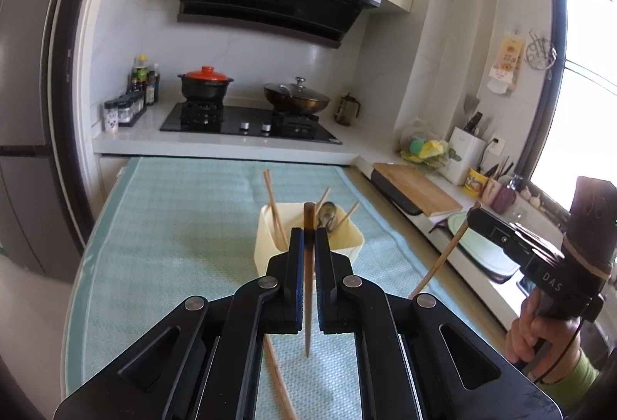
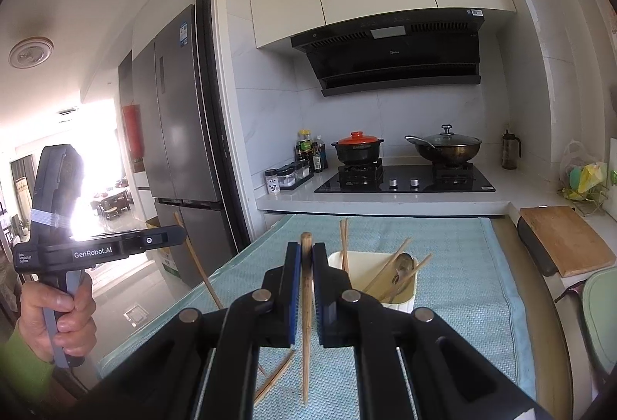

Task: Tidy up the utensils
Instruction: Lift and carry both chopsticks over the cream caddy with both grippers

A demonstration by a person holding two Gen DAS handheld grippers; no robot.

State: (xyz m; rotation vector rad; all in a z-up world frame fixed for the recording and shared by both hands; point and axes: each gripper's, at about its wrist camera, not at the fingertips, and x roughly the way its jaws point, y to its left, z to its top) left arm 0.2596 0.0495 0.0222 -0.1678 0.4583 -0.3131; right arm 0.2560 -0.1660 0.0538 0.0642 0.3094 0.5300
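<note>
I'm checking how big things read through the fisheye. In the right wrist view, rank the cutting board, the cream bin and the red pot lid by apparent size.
1. cutting board
2. cream bin, though nearness to the camera enlarges it and the gripper hides part of it
3. red pot lid, far back on the stove

A pale teal mat (image 1: 173, 227) covers the counter (image 2: 555, 323). On the mat stands a cream rectangular box (image 1: 347, 241) with chopsticks and a spoon leaning inside it. Loose chopsticks (image 2: 273, 377) lie flat on the mat nearer the camera.
</note>
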